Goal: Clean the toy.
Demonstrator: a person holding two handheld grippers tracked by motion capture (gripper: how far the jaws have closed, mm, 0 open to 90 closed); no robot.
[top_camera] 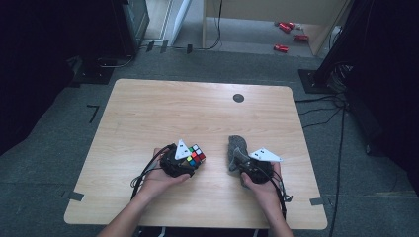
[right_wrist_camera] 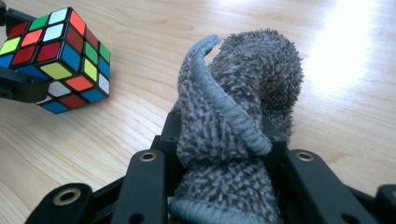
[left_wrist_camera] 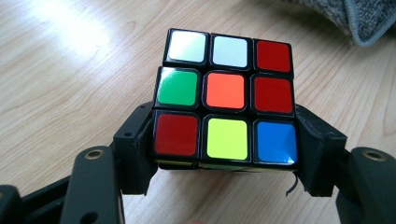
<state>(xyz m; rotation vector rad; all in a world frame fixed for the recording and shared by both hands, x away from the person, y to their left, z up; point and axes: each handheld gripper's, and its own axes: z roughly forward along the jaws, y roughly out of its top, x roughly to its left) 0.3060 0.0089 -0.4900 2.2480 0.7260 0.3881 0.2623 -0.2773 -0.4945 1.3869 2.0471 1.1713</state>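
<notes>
Both forearms are coming in bare, with no sleeve showing. The left gripper [top_camera: 190, 160] is showing a black body with a grey three-cornered plate on top, and a black cable is looping off behind it. The right gripper [top_camera: 236, 159] is looking the same: black, a pale triangular plate, a dark cable trailing back. In the gripper views, the fingers [left_wrist_camera: 135, 140] are showing as matte black, blocky pieces on flat black links, each link carrying a brass-coloured ringed hole.

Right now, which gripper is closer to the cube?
Left. The left gripper is shut on the cube. The right gripper holds the cloth, off to the cube's side.
</notes>
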